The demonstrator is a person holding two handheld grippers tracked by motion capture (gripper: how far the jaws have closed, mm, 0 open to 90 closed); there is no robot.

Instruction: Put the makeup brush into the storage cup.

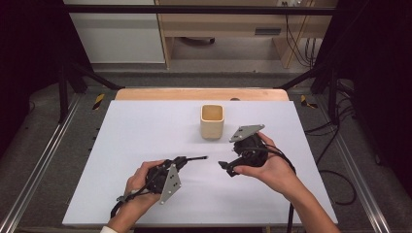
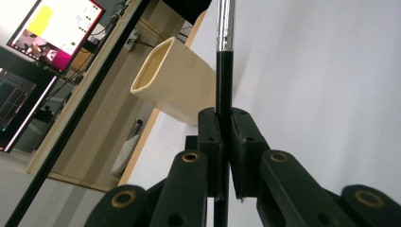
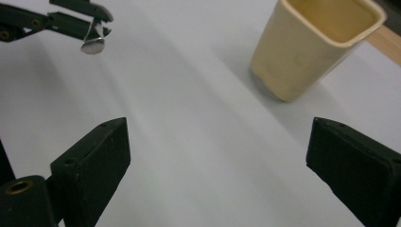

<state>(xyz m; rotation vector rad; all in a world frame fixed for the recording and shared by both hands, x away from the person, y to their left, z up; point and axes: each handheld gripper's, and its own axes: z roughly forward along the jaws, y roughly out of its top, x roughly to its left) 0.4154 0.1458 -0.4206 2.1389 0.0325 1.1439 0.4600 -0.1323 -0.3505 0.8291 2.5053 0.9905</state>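
One pen (image 2: 222,71) between left gripper (image 2: 225,142) pads

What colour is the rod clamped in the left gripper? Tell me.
Black, with a silver metal end; the rod shows best in the left gripper view.

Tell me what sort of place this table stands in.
Probably a lab or recording workshop: a white table fenced by a black metal frame, loose cables on the floor, and a lit monitor nearby.

No text or label is legible anywhere.
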